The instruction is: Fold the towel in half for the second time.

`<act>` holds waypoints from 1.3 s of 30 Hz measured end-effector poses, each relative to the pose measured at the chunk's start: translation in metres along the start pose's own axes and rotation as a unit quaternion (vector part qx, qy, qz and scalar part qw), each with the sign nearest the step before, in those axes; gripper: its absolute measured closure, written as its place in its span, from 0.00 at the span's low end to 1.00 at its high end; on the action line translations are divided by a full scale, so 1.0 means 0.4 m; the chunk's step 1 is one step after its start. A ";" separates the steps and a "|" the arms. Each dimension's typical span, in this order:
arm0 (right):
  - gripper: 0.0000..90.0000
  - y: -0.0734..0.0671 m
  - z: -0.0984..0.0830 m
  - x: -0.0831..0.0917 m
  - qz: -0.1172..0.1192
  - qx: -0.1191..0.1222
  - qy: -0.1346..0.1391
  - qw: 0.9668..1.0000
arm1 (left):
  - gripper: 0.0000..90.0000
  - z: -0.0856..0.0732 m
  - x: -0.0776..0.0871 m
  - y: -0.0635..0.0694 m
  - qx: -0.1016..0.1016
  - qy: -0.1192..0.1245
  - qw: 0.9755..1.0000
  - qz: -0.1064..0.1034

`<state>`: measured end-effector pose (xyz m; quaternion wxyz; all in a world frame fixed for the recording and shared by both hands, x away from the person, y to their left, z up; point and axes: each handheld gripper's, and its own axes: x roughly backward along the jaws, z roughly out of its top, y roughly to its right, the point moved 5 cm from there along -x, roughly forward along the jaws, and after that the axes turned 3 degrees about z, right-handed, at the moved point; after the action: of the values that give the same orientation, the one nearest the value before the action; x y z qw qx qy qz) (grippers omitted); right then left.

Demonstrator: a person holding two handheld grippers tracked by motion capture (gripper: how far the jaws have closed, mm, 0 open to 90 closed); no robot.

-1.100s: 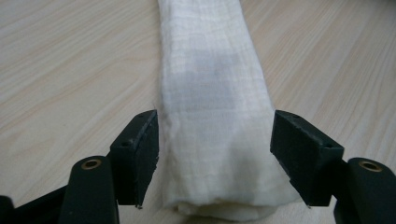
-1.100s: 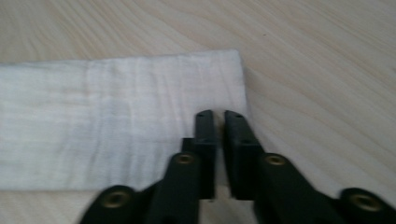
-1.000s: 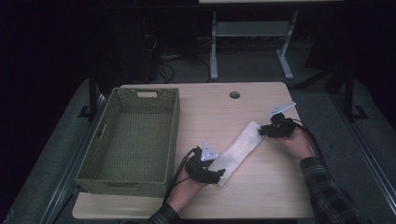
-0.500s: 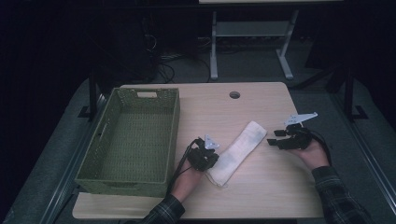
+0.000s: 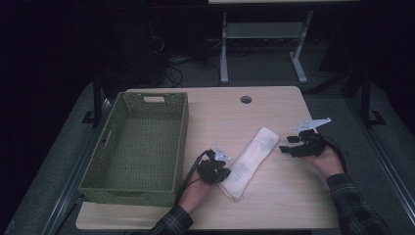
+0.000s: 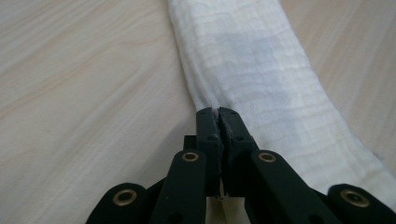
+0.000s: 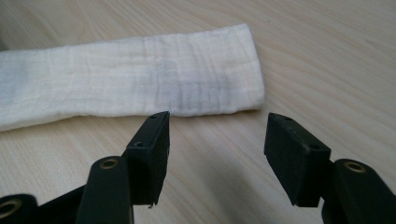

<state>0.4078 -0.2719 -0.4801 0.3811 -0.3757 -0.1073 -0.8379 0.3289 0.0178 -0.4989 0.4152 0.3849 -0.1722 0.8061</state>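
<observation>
A folded white cloth lies as a long strip slanting across the wooden table. My left gripper sits at the strip's near end. In the left gripper view its jaws are pressed together on the cloth's left edge, with a sliver of white between them. My right gripper hovers just right of the cloth's far end. Its jaws have just been opening and stand apart with nothing between them. The end of the cloth lies a little beyond them.
A green woven basket, empty, stands on the left part of the table, close beside my left hand. A round cable hole sits near the table's far edge. Dark floor and a metal stand lie beyond the table.
The right gripper let go of the cloth's far end, opened and drew back to the right. The left gripper's jaws closed at the cloth's near end.
</observation>
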 end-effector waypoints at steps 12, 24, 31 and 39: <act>0.43 -0.007 -0.002 -0.010 0.001 0.008 -0.007 1.000 | 0.97 0.002 -0.007 0.076 -0.043 -0.002 0.998 -0.048; 0.43 -0.009 -0.002 -0.013 0.004 0.013 -0.006 1.000 | 0.96 0.016 -0.026 0.171 -0.078 0.003 0.993 -0.089; 0.43 -0.010 -0.001 -0.015 0.007 0.018 -0.005 1.000 | 0.95 0.020 -0.032 0.219 -0.103 -0.001 0.988 -0.112; 0.43 -0.011 -0.002 -0.016 0.007 0.021 -0.007 1.000 | 0.87 0.019 -0.026 0.218 -0.108 0.002 0.987 -0.116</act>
<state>0.4069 -0.2656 -0.4845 0.3940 -0.3744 -0.1249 -0.8301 0.2663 -0.0443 -0.4984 0.5456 0.3537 -0.2111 0.7298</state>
